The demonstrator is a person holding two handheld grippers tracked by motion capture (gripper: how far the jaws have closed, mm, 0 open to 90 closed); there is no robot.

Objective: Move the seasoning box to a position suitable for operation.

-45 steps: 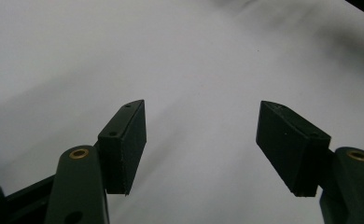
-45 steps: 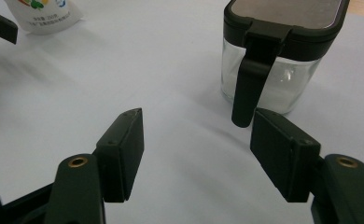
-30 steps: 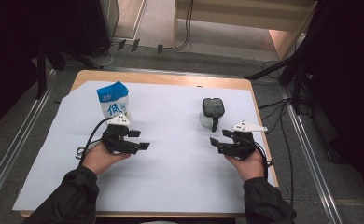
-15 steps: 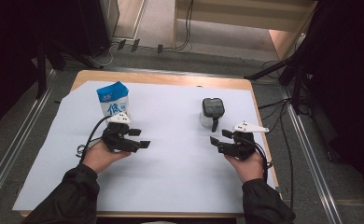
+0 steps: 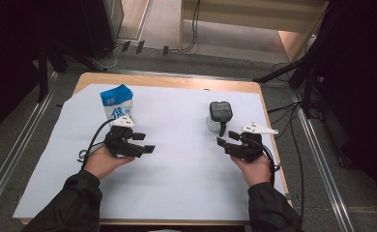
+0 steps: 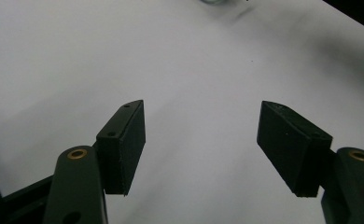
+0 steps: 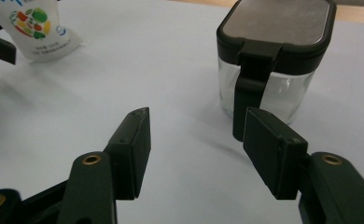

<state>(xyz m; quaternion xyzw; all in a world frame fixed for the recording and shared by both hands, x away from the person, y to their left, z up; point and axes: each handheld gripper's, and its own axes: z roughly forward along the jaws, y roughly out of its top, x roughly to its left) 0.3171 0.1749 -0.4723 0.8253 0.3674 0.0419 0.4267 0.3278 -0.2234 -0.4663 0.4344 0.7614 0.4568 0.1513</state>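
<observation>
left gripper (image 5: 145,143) wide open on nothing, beside the milk carton (image 5: 117,102); right gripper (image 5: 227,137) jaws just been closing, nothing between them, near the glass jar (image 5: 218,117)

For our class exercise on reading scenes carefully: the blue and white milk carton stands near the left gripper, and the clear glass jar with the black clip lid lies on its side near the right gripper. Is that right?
Not quite. The clear glass jar with the black clip lid stands upright, lid on top, as the right gripper view shows. The rest holds: the blue and white milk carton stands near the left gripper, the jar near the right gripper.
</observation>
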